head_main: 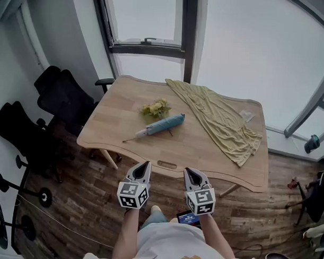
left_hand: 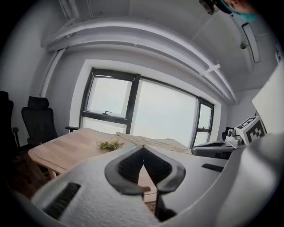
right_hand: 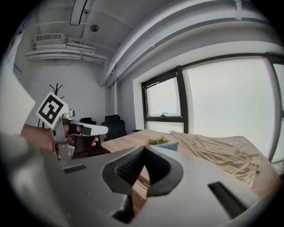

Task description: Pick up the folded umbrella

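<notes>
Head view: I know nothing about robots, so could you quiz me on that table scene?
1. What lies beside the umbrella, toward the window? A) yellow bunch B) mug C) book
2. True or false: the umbrella rests on the cloth.
3. Fill in: the fingers of the left gripper and right gripper are ___.
Key: 1 A. 2 False: it lies on bare table, beside the cloth. 3 shut, holding nothing.

Shell of left gripper (head_main: 143, 167) pale grey, moulded, slotted vents each side of claw. Dark grey ribbed pads (left_hand: 129, 166) taper to point. Behind claw: white cube (head_main: 132, 195), black square markers; right gripper (head_main: 189, 172) same build, own marker cube (head_main: 201, 201). Further back: white T-shirt (head_main: 168, 244), yellow print; blue jeans (head_main: 154, 219).
</notes>
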The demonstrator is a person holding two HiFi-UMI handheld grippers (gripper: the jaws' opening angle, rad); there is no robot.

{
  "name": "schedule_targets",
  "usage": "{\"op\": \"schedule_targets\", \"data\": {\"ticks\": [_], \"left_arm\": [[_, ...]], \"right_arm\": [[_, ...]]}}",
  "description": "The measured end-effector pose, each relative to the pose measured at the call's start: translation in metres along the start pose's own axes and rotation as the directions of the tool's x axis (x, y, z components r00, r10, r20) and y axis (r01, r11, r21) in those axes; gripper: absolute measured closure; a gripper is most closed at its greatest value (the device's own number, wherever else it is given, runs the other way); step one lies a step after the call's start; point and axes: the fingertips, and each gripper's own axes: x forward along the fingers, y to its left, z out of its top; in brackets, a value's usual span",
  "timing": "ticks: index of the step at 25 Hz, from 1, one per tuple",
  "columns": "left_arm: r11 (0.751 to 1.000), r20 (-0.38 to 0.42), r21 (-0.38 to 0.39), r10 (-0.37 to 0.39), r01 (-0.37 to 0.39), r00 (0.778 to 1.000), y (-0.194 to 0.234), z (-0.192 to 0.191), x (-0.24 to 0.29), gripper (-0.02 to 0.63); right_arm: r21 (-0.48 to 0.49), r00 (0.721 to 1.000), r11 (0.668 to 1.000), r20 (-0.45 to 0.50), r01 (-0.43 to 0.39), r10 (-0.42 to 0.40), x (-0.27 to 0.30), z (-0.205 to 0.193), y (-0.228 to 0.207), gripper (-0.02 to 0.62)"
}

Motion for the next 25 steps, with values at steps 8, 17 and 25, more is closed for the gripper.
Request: {"op": "schedule_targets", "data": {"ticks": [8,17,25], "left_arm": [[1.000,0.001,-0.008,-0.002,0.002,1.000,-0.003,-0.002,-0.010,0.586],[1.000,-0.002,-0.015,-0.010,0.010,1.000,-0.008,-0.004,-0.017,0.586],[0.996,0.027,-0.076,-0.034,0.036,0.999,0.001,-0.003,-0.010,0.586]], "right_arm": [[-0.003,1.000,1.000,-0.004,-0.006,0.006,-0.007,-0.001,0.007,0.584],[0.058,0.999,0.998,0.014,0.029,-0.029,-0.017,-0.002,-0.001,0.584],[0.056,1.000,0.998,-0.009,0.018,-0.018,-0.002,-0.011,0.003,0.584]]}}
